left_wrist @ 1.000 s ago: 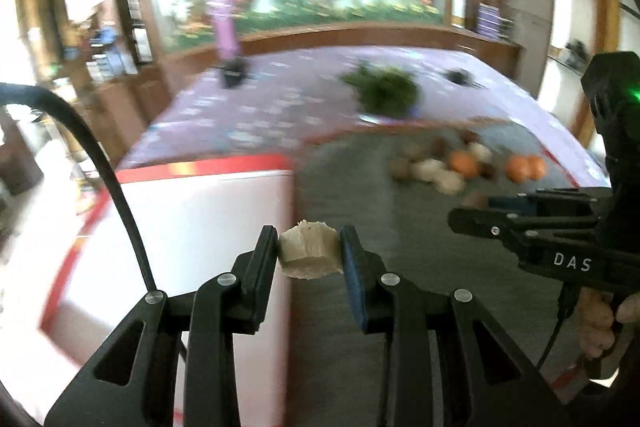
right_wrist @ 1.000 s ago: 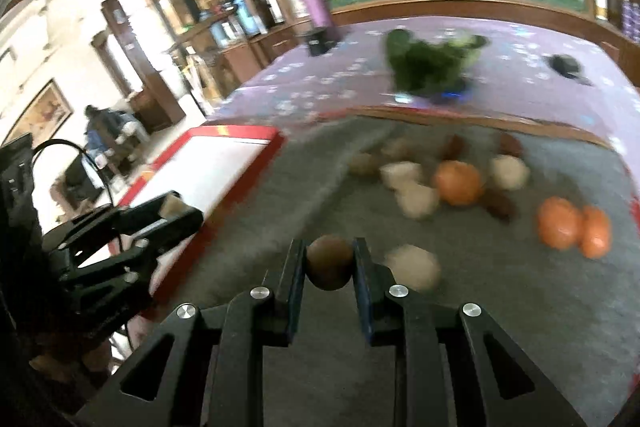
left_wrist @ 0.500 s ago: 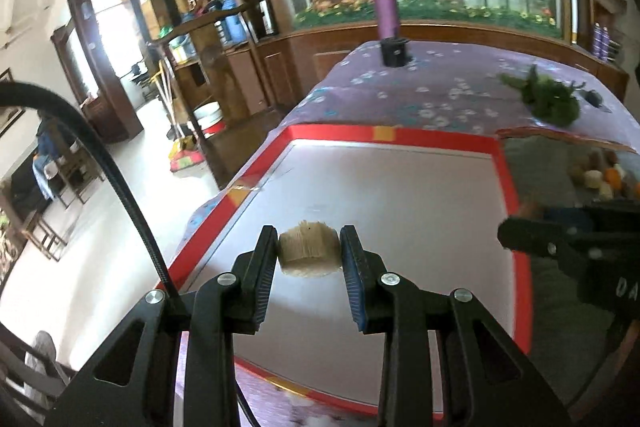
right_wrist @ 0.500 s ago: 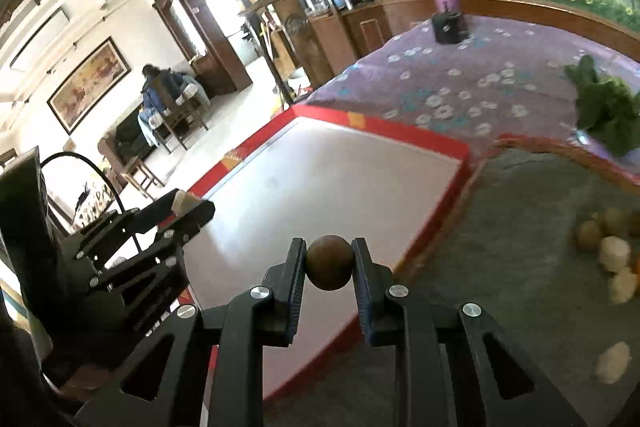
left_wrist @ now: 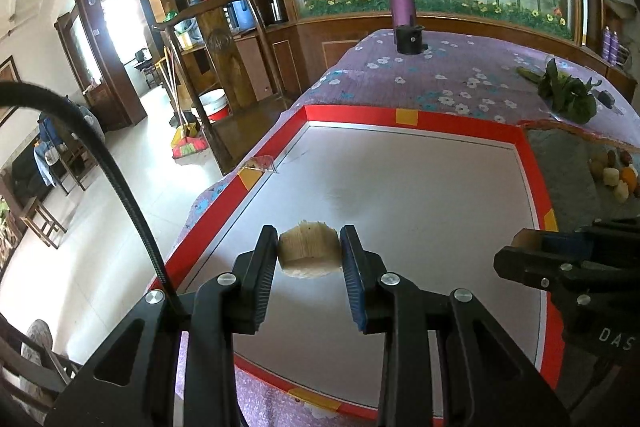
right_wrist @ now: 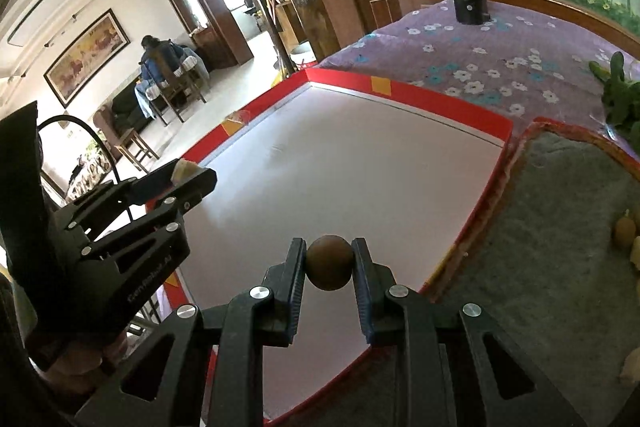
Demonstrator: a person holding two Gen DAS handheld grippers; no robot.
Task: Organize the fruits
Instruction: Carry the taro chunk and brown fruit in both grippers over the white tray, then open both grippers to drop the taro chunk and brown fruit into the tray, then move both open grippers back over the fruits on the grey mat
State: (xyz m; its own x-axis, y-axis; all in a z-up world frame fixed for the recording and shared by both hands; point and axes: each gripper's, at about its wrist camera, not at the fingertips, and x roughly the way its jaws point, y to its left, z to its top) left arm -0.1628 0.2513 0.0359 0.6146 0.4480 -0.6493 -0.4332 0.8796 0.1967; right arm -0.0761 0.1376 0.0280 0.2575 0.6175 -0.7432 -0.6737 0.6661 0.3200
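My left gripper (left_wrist: pixel 308 253) is shut on a pale, ridged fruit piece (left_wrist: pixel 309 251), held above the near left part of the white board with a red border (left_wrist: pixel 420 195). My right gripper (right_wrist: pixel 330 263) is shut on a round brown fruit (right_wrist: pixel 330 262) above the board's near right part. In the left wrist view the right gripper (left_wrist: pixel 532 251) shows at the right edge. The left gripper (right_wrist: pixel 188 175) appears at the left of the right wrist view with the pale piece in its tips. Several more fruits (left_wrist: pixel 614 175) lie on the grey mat (left_wrist: pixel 568 163) to the right.
A purple floral cloth (left_wrist: pixel 424 79) covers the table. A purple flask in a black holder (left_wrist: pixel 404 11) stands at the far end, and leafy greens (left_wrist: pixel 568 95) lie at the far right. The table edge drops to the floor on the left. A person sits at a chair (right_wrist: pixel 160 67) across the room.
Both grippers have swung left from the grey mat with the fruit pile to above the white board, each still holding its fruit. In the last half second they moved only slightly.
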